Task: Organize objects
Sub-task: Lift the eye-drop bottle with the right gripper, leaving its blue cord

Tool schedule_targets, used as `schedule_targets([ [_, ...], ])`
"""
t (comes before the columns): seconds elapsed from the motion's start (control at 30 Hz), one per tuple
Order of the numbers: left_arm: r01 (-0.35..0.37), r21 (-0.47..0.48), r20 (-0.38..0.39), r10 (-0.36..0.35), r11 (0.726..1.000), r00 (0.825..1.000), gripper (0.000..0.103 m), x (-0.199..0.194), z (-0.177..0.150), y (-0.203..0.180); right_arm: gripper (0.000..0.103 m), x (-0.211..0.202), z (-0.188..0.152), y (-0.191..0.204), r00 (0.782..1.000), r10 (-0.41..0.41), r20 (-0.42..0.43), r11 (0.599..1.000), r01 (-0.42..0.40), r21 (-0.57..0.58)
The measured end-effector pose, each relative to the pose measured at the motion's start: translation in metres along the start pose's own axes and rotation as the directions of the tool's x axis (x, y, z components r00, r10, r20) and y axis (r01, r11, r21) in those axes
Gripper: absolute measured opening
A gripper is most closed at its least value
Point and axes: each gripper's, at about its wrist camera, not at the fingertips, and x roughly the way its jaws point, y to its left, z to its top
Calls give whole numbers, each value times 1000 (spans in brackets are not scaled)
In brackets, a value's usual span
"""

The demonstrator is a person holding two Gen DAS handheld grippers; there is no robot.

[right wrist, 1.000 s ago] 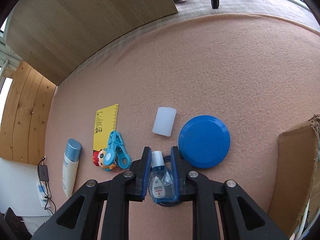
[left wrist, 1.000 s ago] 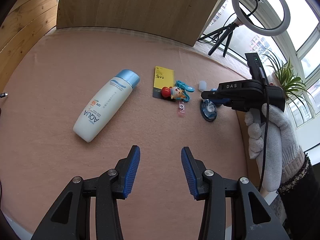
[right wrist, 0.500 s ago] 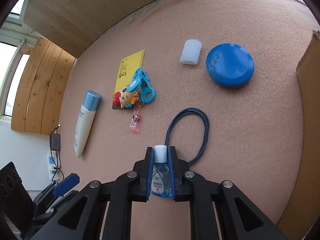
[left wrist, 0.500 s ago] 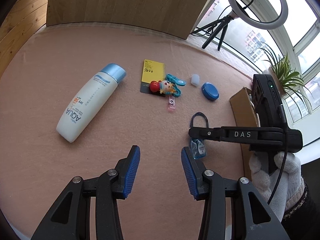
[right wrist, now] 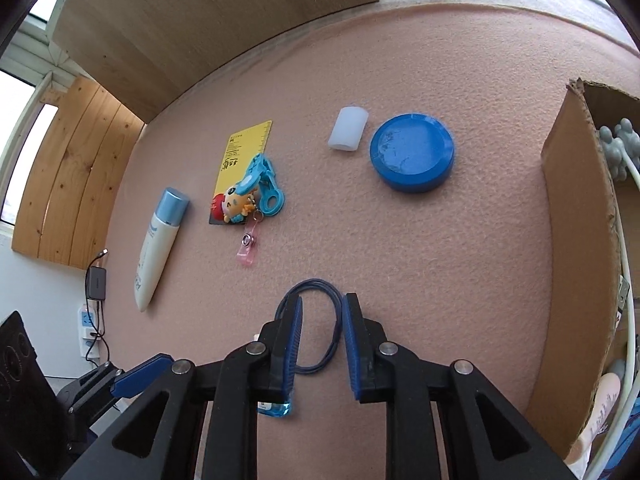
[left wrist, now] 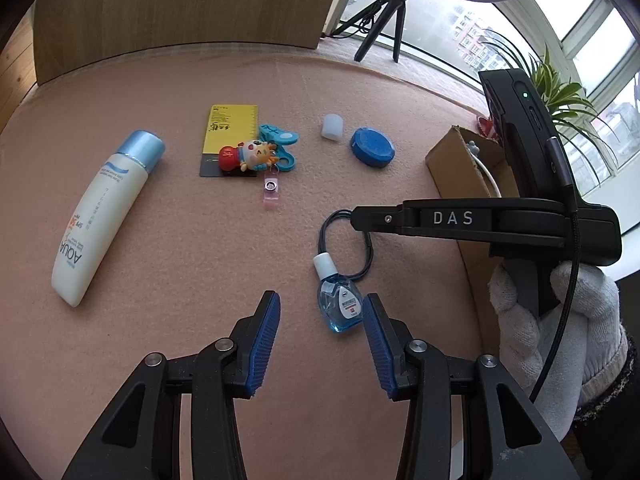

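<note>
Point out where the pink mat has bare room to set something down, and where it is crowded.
Bare: the wide strip between the sunscreen bottle and the small blue bottle, and the far mat behind the yellow card. Also between the blue round lid and the cardboard box. Crowded: card, cartoon keychain, white cap and lid in a row; the dark cord loop under the right gripper.

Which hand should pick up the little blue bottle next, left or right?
Left. The left tool is open with the small blue bottle lying just ahead between its fingers. The right tool is open above the bottle's cord.
</note>
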Motion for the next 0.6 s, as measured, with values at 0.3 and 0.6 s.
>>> schedule_targets([
  [0.3, -53, 67, -54, 57, 996, 997, 46, 40, -1, -18, 17, 8, 0, 13, 996, -90, -2, 992, 90, -91],
  [0.6, -79, 31, -36, 80, 996, 996, 29, 41, -1, 4, 7, 7, -4, 12, 991, -132, 13, 984, 132, -118],
])
